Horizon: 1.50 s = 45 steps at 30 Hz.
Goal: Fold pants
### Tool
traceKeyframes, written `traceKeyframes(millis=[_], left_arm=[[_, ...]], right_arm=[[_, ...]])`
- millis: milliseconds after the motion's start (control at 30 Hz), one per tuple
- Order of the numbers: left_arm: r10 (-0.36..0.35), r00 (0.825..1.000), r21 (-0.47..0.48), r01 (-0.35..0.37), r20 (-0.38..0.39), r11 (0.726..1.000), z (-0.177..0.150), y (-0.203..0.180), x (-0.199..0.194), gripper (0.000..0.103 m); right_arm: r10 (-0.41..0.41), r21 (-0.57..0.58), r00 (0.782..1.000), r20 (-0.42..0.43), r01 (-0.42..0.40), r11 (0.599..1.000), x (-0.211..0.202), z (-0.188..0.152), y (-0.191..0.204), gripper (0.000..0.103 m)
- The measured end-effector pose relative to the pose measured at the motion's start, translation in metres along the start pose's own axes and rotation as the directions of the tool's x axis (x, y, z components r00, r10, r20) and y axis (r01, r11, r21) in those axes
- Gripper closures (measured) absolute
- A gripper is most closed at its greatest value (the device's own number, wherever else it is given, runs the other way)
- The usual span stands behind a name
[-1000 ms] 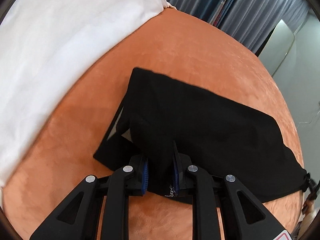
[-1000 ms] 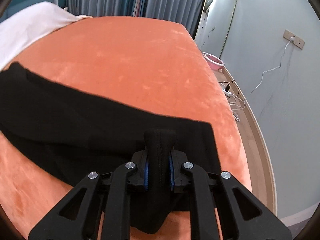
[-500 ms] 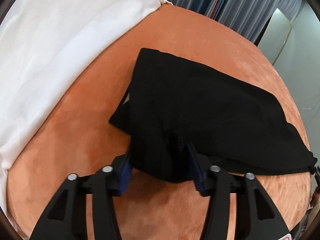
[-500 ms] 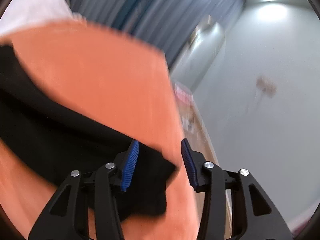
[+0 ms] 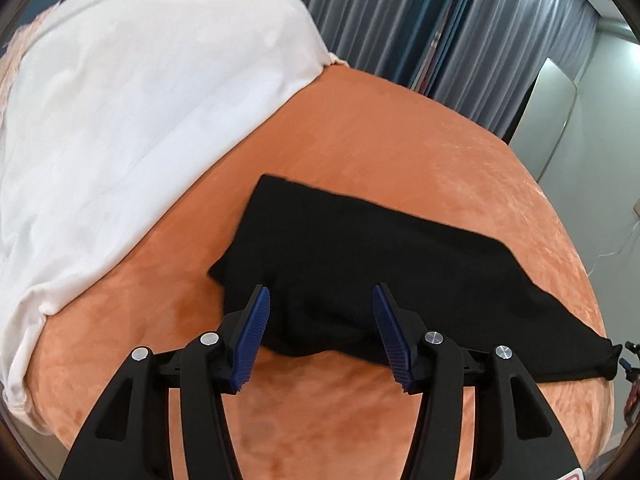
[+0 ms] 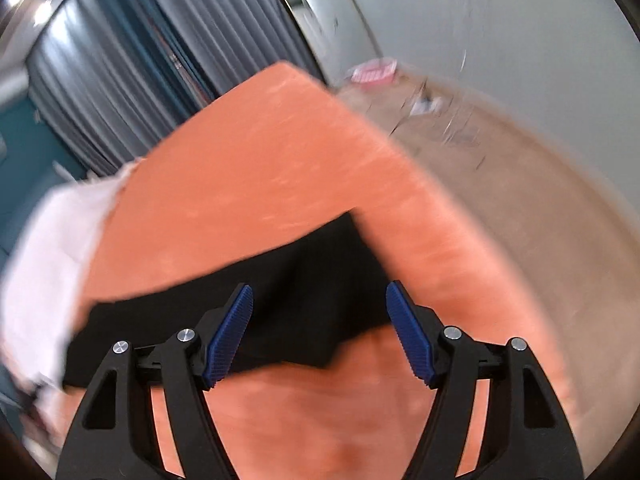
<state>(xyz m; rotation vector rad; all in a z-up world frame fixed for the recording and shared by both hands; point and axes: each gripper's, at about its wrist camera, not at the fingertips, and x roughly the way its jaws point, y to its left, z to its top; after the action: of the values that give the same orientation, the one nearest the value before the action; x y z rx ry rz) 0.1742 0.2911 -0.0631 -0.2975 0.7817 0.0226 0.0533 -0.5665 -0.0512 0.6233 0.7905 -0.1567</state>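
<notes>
Black pants lie folded in a long band on the orange bedspread. My left gripper is open and empty, its blue pads just above the near left end of the pants. In the right wrist view, which is motion-blurred, the pants lie across the bed. My right gripper is open and empty over their right end.
A white duvet covers the left part of the bed and shows at the left in the right wrist view. Grey curtains and a leaning mirror stand behind. The bed's right edge drops to the floor.
Both grippers have opened and let go of the pants, which now lie flat on the bed. Both have pulled back and up; the right one has swung and its view is blurred.
</notes>
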Motion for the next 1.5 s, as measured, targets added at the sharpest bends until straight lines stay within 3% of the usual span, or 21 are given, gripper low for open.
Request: traceKeyframes(millis=[67, 200, 267, 300, 333, 433, 500, 567, 633, 700, 800, 867, 900, 933, 1000, 1067, 1167, 1367, 1433, 1467, 1500], left_arm=[[0.000, 1.000, -0.045, -0.001, -0.004, 0.999, 0.000, -0.006, 0.008, 0.036], [0.034, 0.996, -0.071, -0.040, -0.084, 0.997, -0.010, -0.012, 0.046, 0.036], [0.062, 0.986, -0.097, -0.078, -0.157, 0.992, -0.020, -0.007, 0.069, 0.036], [0.073, 0.982, -0.107, -0.092, -0.174, 0.990, -0.024, -0.005, 0.075, 0.036], [0.071, 0.981, -0.124, -0.094, -0.180, 0.988, -0.029, -0.001, 0.079, 0.036], [0.074, 0.987, -0.107, -0.090, -0.141, 0.990, -0.035, -0.003, 0.076, 0.035], [0.097, 0.988, -0.065, -0.105, -0.118, 0.992, -0.041, -0.007, 0.077, 0.035], [0.117, 0.988, -0.038, -0.121, -0.097, 0.992, -0.045, -0.010, 0.078, 0.034], [0.138, 0.987, -0.013, -0.139, -0.081, 0.990, -0.048, -0.015, 0.077, 0.033], [0.149, 0.986, -0.002, -0.150, -0.069, 0.989, -0.050, -0.019, 0.078, 0.031], [0.149, 0.987, -0.010, -0.150, -0.052, 0.989, -0.053, -0.019, 0.079, 0.029], [0.152, 0.988, -0.003, -0.153, -0.039, 0.988, -0.056, -0.018, 0.079, 0.028], [0.153, 0.988, -0.004, -0.153, -0.033, 0.988, -0.058, -0.018, 0.078, 0.028], [0.151, 0.988, -0.006, -0.151, -0.030, 0.989, -0.058, -0.017, 0.078, 0.028], [0.136, 0.990, -0.018, -0.136, -0.022, 0.991, -0.062, -0.015, 0.075, 0.028], [0.119, 0.993, -0.030, -0.119, -0.013, 0.992, -0.065, -0.012, 0.073, 0.028], [0.102, 0.995, -0.037, -0.102, 0.000, 0.994, -0.069, -0.009, 0.072, 0.027], [0.107, 0.994, -0.029, -0.107, 0.011, 0.994, -0.076, -0.010, 0.070, 0.025], [0.105, 0.994, -0.031, -0.105, 0.011, 0.994, -0.076, -0.010, 0.070, 0.025], [0.106, 0.994, -0.031, -0.106, 0.011, 0.994, -0.076, -0.010, 0.070, 0.025], [0.108, 0.994, -0.030, -0.107, 0.011, 0.994, -0.077, -0.011, 0.070, 0.025]], right_arm=[[0.012, 0.071, 0.999, -0.038, -0.010, 0.997, 0.018, 0.014, 0.015, 0.036], [-0.098, 0.120, 0.990, -0.107, 0.110, 0.987, 0.058, 0.019, 0.032, 0.035], [-0.220, 0.057, 0.964, -0.150, 0.231, 0.971, 0.082, 0.024, 0.041, 0.059], [-0.271, 0.018, 0.950, -0.157, 0.277, 0.961, 0.085, 0.023, 0.044, 0.093], [-0.280, -0.012, 0.949, -0.146, 0.281, 0.960, 0.086, 0.029, 0.054, 0.098], [-0.073, -0.037, 0.996, 0.060, 0.075, 0.996, 0.034, 0.044, 0.085, 0.099], [0.059, -0.152, 0.969, 0.242, -0.022, 0.988, -0.020, 0.039, 0.102, 0.099], [0.051, -0.182, 0.956, 0.289, 0.002, 0.983, -0.034, 0.021, 0.078, 0.095], [-0.037, -0.079, 0.990, 0.138, 0.048, 0.996, -0.004, 0.005, 0.027, 0.079], [-0.166, 0.005, 0.986, 0.010, 0.166, 0.986, 0.018, -0.013, -0.013, 0.079], [-0.172, 0.105, 0.984, 0.038, 0.167, 0.980, 0.005, -0.034, -0.044, 0.077], [-0.155, 0.113, 0.984, 0.086, 0.145, 0.983, -0.010, -0.032, -0.042, 0.057], [-0.147, 0.095, 0.984, 0.098, 0.138, 0.986, -0.010, -0.025, -0.034, 0.032], [-0.135, 0.061, 0.984, 0.115, 0.129, 0.990, -0.012, -0.020, -0.026, 0.018], [-0.120, -0.091, 0.984, 0.130, 0.133, 0.987, -0.008, -0.017, 0.011, 0.016], [-0.145, -0.301, 0.984, 0.099, 0.168, 0.939, 0.005, -0.017, 0.043, 0.016], [-0.239, -0.579, 0.960, 0.148, 0.280, 0.766, 0.003, -0.046, 0.073, 0.015], [-0.274, -0.831, 0.919, 0.285, 0.379, 0.406, 0.016, -0.112, 0.107, 0.010], [-0.276, -0.845, 0.910, 0.309, 0.396, 0.359, 0.031, -0.112, 0.111, 0.011], [-0.275, -0.854, 0.920, 0.281, 0.370, 0.366, 0.041, -0.107, 0.111, 0.014], [-0.279, -0.856, 0.935, 0.220, 0.322, 0.405, 0.048, -0.101, 0.108, 0.059]])
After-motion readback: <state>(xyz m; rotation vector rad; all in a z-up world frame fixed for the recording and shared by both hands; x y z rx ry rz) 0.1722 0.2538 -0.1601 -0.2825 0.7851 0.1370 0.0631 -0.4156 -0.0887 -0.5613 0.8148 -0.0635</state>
